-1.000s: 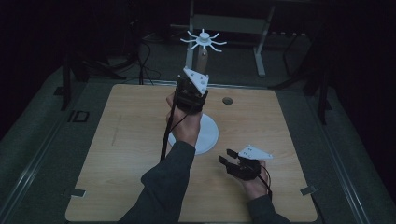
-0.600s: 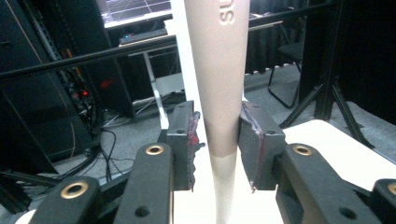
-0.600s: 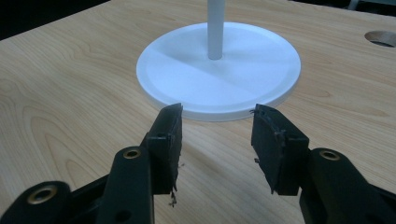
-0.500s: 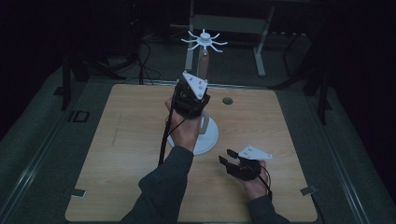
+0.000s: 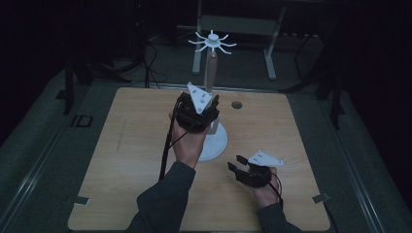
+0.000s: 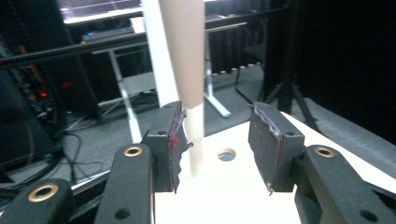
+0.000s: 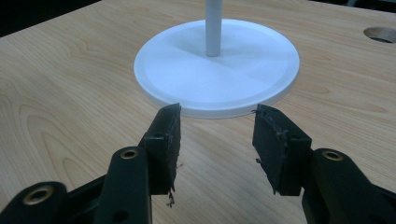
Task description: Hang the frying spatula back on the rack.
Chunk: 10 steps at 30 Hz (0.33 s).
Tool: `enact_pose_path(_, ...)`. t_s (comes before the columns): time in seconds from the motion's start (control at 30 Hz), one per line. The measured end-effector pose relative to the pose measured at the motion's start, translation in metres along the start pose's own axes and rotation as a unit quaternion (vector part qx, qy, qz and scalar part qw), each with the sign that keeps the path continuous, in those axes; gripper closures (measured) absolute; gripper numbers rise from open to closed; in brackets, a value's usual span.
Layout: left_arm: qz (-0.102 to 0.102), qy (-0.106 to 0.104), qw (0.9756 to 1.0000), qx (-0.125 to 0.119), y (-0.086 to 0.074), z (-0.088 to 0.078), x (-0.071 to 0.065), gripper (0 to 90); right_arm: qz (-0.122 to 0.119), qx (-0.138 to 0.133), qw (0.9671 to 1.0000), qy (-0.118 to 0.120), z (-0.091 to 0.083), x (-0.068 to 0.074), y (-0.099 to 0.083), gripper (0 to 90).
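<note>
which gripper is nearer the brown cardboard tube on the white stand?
Left. The left gripper is up at the brown cardboard tube, fingers either side. The right gripper sits low, beside the stand's round white base.

light: dim, dark surround | table (image 5: 121,160) evenly lit | close-ups softly blurred

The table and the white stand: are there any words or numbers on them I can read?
No text can be read.
Wooden table: bare wood, no writing.
White stand: plain base, and its brown tube has no label.
Left gripper and right gripper: black jaws, no markings.
Dark background: too dim to tell.
</note>
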<state>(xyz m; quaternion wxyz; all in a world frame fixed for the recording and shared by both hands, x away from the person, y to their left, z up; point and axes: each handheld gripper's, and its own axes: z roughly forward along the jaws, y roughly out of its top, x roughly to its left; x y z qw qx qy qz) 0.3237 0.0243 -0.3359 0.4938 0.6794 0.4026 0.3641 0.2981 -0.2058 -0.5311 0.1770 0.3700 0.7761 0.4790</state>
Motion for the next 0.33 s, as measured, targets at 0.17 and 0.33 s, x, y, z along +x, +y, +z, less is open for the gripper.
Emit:
enact_pose_path(0.17,0.006,-0.041,0.9991,-0.004,-0.002,-0.007,0.001,52.3,0.001,0.001,1.0000,-0.002,-0.001,-0.002,0.000,50.8)
enact_pose_path(0.33,-0.002,-0.103,0.9947,0.005,-0.009,-0.013,0.005,50.3,0.005,0.007,0.9998,-0.016,-0.003,-0.008,-0.001,49.7)
